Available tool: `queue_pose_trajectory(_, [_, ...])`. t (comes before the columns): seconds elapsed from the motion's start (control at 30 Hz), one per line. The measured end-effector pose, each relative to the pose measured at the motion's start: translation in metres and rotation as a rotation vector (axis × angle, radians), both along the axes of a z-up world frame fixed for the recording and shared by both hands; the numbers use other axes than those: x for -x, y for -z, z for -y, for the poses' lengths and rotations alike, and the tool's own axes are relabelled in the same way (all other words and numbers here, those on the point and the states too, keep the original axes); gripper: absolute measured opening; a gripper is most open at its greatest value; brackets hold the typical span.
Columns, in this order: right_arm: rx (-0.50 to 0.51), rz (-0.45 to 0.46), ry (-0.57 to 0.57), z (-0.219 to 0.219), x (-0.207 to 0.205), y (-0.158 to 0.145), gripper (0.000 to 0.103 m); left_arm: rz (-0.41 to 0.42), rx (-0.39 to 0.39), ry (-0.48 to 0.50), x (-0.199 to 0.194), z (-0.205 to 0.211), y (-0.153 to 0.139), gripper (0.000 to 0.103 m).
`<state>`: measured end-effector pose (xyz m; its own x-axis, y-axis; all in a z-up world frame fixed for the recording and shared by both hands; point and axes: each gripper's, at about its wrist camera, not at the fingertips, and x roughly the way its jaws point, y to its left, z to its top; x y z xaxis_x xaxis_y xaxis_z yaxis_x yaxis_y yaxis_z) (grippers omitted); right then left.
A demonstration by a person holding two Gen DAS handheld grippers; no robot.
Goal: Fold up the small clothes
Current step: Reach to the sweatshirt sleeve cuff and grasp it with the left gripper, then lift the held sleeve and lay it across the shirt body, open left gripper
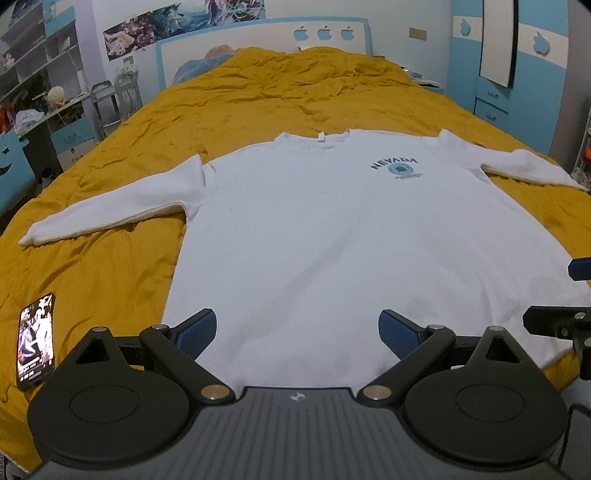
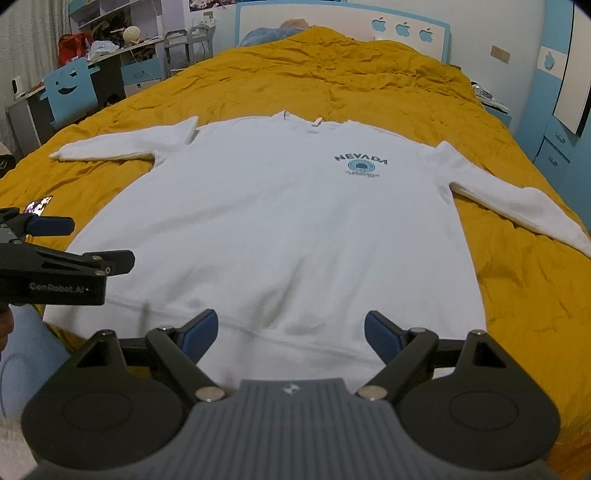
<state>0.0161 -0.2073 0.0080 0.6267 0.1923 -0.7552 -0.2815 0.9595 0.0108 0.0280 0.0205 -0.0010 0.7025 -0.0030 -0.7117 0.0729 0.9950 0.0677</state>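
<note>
On the bed, over a rumpled mustard-yellow blanket (image 1: 110,258), a white long-sleeved sweatshirt (image 1: 332,229) is laid out flat, front up, hem toward the cameras and collar toward the headboard (image 2: 332,26). Both sleeves are spread out to the sides, and a small blue "NEVADA" print (image 2: 361,166) is seen on the chest. The left gripper (image 1: 297,332) is held just above the hem with its blue-padded fingers (image 1: 195,332) spread wide, nothing pinched. The right gripper (image 2: 291,332) is parked over the hem too, fingers equally wide apart and empty. A phone (image 1: 36,341) with a lit screen is left on the blanket, just beside the shirt's lower left corner. Shelves and a desk (image 2: 92,62) are visible off to the left of the bed.
</note>
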Motion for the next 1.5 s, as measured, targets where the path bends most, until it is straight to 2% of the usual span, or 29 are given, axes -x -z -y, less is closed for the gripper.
queue_pose_trajectory(0.13, [0.008, 0.031, -0.012, -0.001, -0.023, -0.005, 0.082, 0.007, 0.014, -0.038, -0.025, -0.017, -0.005, 0.103])
queue_pose_trajectory(0.3, [-0.014, 0.08, -0.022, 0.006, -0.069, -0.012, 0.082, 0.04, 0.032, -0.121, -0.065, -0.067, -0.016, 0.103])
queue_pose_trajectory(0.47, [-0.058, 0.084, 0.019, 0.013, -0.124, -0.02, 0.082, 0.061, 0.049, -0.33, -0.117, -0.147, -0.03, 0.101])
queue_pose_trajectory(0.53, [-0.054, 0.101, 0.037, 0.012, -0.146, -0.022, 0.082, 0.053, 0.09, -0.388, -0.134, -0.186, -0.033, 0.1])
queue_pose_trajectory(0.6, [-0.057, 0.13, 0.047, 0.011, -0.165, -0.022, 0.082, 0.058, 0.138, -0.462, -0.149, -0.23, -0.035, 0.09])
queue_pose_trajectory(0.73, [-0.07, 0.118, 0.056, 0.006, -0.203, -0.014, 0.082, 0.071, 0.244, -0.651, -0.169, -0.323, -0.029, 0.089])
queue_pose_trajectory(0.8, [-0.09, 0.1, 0.061, 0.004, -0.22, -0.008, 0.082, 0.074, 0.289, -0.728, -0.176, -0.365, -0.021, 0.085])
queue_pose_trajectory(0.93, [-0.118, 0.081, 0.093, -0.002, -0.249, 0.006, 0.082, 0.117, 0.388, -0.82, -0.184, -0.423, 0.0, 0.085])
queue_pose_trajectory(1.03, [-0.118, 0.073, 0.108, -0.011, -0.263, 0.014, 0.082, 0.122, 0.488, -0.892, -0.19, -0.458, 0.025, 0.079])
queue_pose_trajectory(1.13, [-0.112, 0.073, 0.102, -0.022, -0.276, 0.02, 0.082, 0.124, 0.543, -0.937, -0.196, -0.481, 0.047, 0.069])
queue_pose_trajectory(1.23, [-0.1, 0.072, 0.099, -0.03, -0.284, 0.025, 0.082, 0.098, 0.574, -0.982, -0.2, -0.492, 0.067, 0.055])
queue_pose_trajectory(1.27, [-0.099, 0.071, 0.097, -0.032, -0.287, 0.027, 0.082, 0.098, 0.589, -0.989, -0.201, -0.496, 0.071, 0.044])
queue_pose_trajectory(1.3, [-0.096, 0.07, 0.094, -0.035, -0.289, 0.028, 0.082, 0.106, 0.598, -0.99, -0.201, -0.498, 0.073, 0.029])
queue_pose_trajectory(1.33, [-0.093, 0.067, 0.092, -0.038, -0.291, 0.03, 0.082, 0.12, 0.604, -0.979, -0.201, -0.498, 0.072, 0.022])
queue_pose_trajectory(1.4, [-0.092, 0.061, 0.082, -0.042, -0.293, 0.032, 0.082, 0.16, 0.568, -0.953, -0.201, -0.486, 0.06, 0.012])
queue_pose_trajectory(1.5, [-0.086, 0.06, 0.057, -0.047, -0.296, 0.036, 0.082, 0.226, 0.451, -0.856, -0.209, -0.46, 0.026, 0.011])
